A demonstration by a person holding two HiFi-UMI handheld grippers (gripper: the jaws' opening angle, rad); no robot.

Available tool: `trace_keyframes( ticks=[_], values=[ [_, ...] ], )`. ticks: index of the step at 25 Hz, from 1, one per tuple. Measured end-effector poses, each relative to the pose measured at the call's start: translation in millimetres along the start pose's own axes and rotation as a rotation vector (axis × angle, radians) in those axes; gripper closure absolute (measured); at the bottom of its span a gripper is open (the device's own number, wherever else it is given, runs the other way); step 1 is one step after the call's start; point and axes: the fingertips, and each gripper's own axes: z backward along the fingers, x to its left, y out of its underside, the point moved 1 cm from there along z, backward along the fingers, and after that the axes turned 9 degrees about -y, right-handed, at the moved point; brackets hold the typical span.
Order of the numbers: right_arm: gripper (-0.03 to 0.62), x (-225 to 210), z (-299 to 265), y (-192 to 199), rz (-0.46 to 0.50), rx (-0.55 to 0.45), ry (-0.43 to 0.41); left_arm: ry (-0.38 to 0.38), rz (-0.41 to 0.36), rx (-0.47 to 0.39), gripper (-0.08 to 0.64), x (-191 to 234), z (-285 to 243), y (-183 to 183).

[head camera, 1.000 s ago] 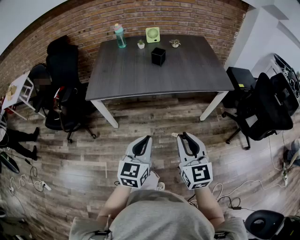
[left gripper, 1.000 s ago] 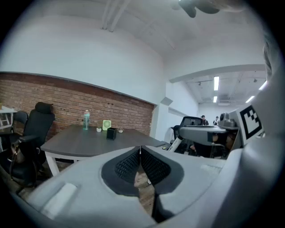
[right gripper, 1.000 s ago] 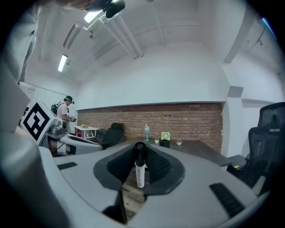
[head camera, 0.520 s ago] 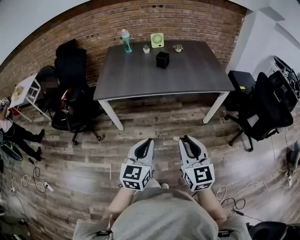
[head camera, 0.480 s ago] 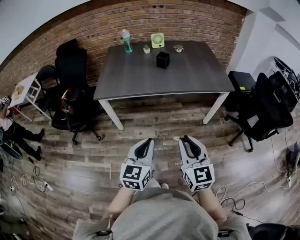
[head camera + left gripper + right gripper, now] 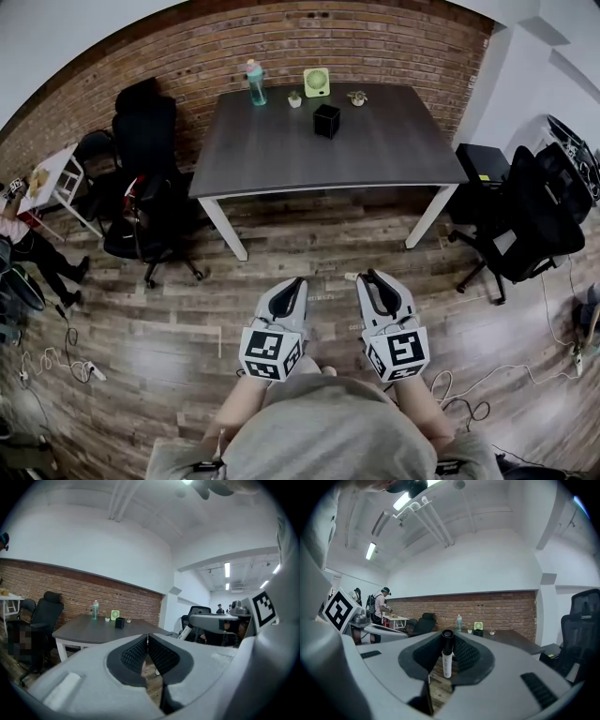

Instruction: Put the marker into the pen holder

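Observation:
My right gripper [image 6: 449,641] is shut on a white marker [image 6: 447,659] with a black cap, which stands upright between the jaws. The marker's tip shows as a small white bit at the jaw ends [image 6: 352,277] in the head view. My left gripper [image 6: 148,639] is shut with nothing between its jaws. Both grippers [image 6: 298,283] [image 6: 367,276] hang close to my body over the wooden floor, well short of the table. The black cube-shaped pen holder [image 6: 326,120] [image 6: 120,623] [image 6: 478,632] stands at the far middle of the dark grey table [image 6: 319,155].
On the table's far edge stand a teal bottle [image 6: 254,82], a small green fan [image 6: 316,82] and two tiny plants [image 6: 294,98]. Black office chairs [image 6: 150,187] sit left and right [image 6: 530,216] of the table. Cables [image 6: 66,361] lie on the floor. A person [image 6: 384,604] stands far left.
The view has shifted slightly toward the table. Both grippers stay in the same place before my body, the marker still in the right one.

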Motion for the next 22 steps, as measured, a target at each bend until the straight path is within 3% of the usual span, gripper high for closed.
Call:
trace_keyframes(
  ticks=[22],
  values=[
    [0.518,-18,-2,2,-0.026,-0.017,-0.005,0.004,0.007,0.014,0.538,-11,-13,4]
  ],
)
